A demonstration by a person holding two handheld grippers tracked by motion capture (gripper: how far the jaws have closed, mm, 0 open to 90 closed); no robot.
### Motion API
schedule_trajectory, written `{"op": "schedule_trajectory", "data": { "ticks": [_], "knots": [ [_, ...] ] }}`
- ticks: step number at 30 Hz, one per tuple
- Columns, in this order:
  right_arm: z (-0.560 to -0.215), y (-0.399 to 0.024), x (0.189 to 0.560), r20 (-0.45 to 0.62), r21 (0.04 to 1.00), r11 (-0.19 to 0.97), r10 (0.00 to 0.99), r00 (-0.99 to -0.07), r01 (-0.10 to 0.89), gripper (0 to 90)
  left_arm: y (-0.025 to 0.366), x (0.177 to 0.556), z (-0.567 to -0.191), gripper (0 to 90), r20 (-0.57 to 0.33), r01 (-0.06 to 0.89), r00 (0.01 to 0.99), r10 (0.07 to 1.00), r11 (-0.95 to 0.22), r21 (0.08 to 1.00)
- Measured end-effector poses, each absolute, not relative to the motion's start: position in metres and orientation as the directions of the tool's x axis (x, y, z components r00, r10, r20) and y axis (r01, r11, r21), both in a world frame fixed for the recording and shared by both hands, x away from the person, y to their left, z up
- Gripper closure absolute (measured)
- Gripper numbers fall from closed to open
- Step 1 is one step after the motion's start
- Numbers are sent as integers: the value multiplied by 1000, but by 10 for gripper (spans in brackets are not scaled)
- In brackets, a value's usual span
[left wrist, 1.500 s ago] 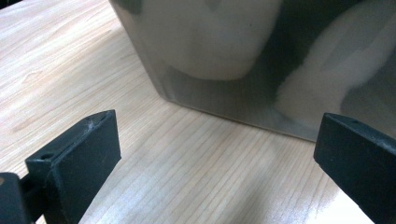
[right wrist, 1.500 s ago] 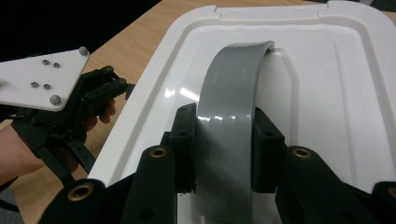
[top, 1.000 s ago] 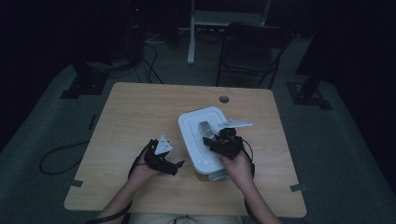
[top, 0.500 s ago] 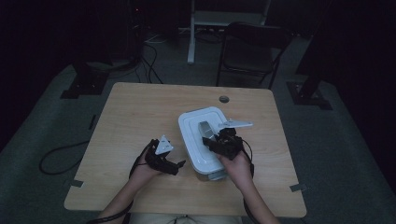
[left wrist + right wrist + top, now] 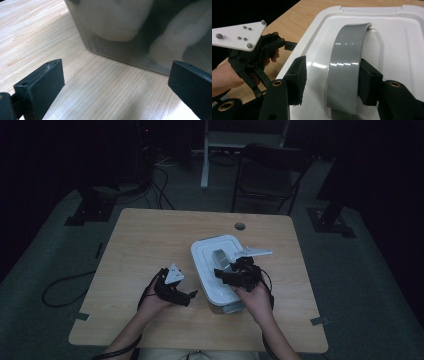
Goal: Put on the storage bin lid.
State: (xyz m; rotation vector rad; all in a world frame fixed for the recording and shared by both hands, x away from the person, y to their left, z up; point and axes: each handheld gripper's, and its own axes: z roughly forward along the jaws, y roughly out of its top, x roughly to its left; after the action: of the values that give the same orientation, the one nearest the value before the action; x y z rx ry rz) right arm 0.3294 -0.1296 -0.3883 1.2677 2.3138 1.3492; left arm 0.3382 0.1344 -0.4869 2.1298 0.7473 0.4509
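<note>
My right gripper (image 5: 332, 82) has just been opening, its jaws now spread around the grey handle (image 5: 345, 62) of the white lidded bin (image 5: 217, 265) at table centre. My left gripper (image 5: 177, 292), jaws wide, waits at the bin's nine o'clock. Best re-centre the jaws before closing squarely.

Dim high view, brighter gripper views

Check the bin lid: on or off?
On. The white lid sits flat on the bin, with its grey handle between the right gripper's open jaws.
</note>
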Motion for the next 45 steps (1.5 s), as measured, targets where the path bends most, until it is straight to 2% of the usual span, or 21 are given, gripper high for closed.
{"op": "schedule_trajectory", "data": {
  "ticks": [9,13,15,18,22,31,45],
  "knots": [
    [-379,-146,326,218,817,198,763,-608,542,369,135,339,-486,12,55,361,757,651,-487,795],
    [-376,-159,328,232,824,173,766,-600,539,294,136,340,-486,12,54,363,756,653,-486,795],
    [-375,-166,329,237,830,165,760,-605,533,208,136,340,-487,12,54,363,755,653,-486,795],
    [-374,-175,330,237,840,149,765,-598,522,191,135,341,-487,12,48,367,754,655,-481,796],
    [-375,-187,332,170,864,162,798,-579,476,138,135,341,-488,12,45,369,755,654,-481,796],
    [-387,-218,343,138,898,113,846,-515,426,135,135,341,-488,12,45,370,756,653,-484,793],
    [-432,-271,369,140,883,47,923,-358,467,129,134,343,-489,12,34,379,752,658,-475,794]
  ]
}}
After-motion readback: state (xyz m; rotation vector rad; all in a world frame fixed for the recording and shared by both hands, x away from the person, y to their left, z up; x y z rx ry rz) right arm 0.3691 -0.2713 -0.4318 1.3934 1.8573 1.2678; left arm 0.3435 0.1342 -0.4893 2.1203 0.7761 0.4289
